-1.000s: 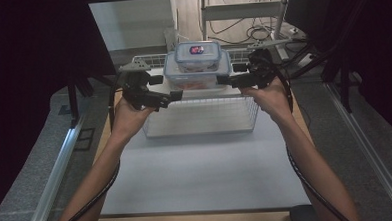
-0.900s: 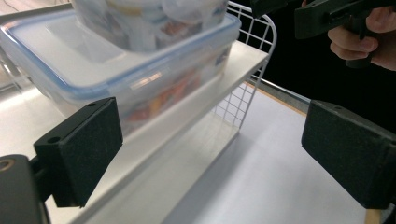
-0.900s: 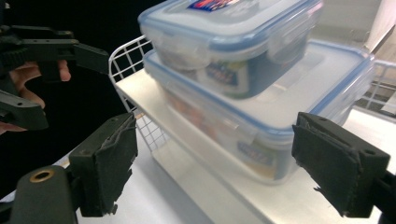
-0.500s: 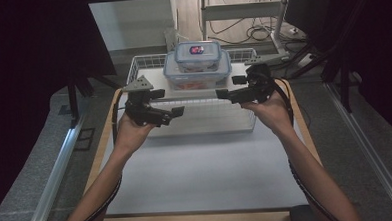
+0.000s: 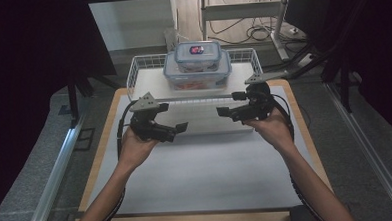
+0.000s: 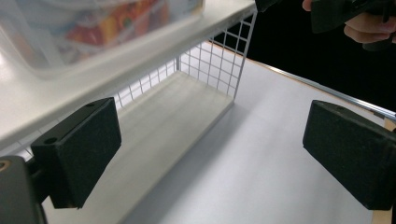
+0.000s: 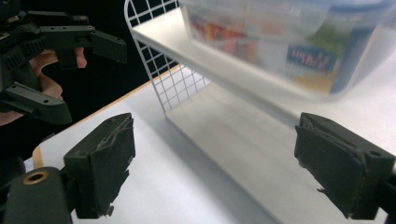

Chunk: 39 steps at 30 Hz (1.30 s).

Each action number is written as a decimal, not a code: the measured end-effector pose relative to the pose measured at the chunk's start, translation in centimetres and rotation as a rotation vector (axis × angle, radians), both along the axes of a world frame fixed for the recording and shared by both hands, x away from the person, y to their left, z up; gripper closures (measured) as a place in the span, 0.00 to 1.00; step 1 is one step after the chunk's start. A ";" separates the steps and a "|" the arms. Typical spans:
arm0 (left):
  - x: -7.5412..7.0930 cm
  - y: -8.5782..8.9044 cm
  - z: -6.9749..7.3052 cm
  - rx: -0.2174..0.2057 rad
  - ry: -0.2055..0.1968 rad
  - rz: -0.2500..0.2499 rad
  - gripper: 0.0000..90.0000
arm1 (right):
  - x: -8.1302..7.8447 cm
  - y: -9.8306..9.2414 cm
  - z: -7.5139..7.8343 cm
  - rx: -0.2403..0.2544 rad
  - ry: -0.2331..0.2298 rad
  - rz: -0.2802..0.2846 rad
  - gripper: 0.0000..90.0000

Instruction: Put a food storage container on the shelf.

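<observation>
Both grippers were off the load and empty at this point. Left gripper (image 5: 177, 133) sat over the white mat (image 5: 202, 180) just in front of the wire rack (image 5: 132, 75), jaws pointing toward the middle of the table. In the left gripper view its pads (image 6: 77, 156) stood wide apart with nothing between them, just bare mat and the rack's lower shelf (image 6: 173, 112) beyond.

Right gripper (image 5: 231, 104) mirrored it on the other side, jaws also pointing inward, close to the rack's front edge but not touching it. Right gripper view showed its pads (image 7: 100, 163) spread wide, nothing pinched; one pad looked frayed at the edge. Its jaws had just opened a little further, with nothing between them.

Two clear lidded food boxes sat on the rack's top shelf (image 5: 150, 85). The larger box (image 5: 197, 75) rested on the shelf, the smaller box (image 5: 197, 54) stacked on top of it, both upright, lids on. The larger one held colourful contents; blurred, couldn't tell what. Boxes were behind and above both grippers, well clear of the jaws.
</observation>
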<state>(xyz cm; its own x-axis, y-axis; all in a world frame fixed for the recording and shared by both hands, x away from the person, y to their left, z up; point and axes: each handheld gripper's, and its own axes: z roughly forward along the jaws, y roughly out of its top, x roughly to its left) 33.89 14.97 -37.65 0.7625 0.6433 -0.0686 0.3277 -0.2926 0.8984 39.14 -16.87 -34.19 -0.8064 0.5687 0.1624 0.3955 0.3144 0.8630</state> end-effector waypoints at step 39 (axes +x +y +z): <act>-7.4 1.2 -9.8 0.019 0.034 0.059 0.04 | -7.2 -2.7 -11.7 -0.108 -0.018 0.008 0.03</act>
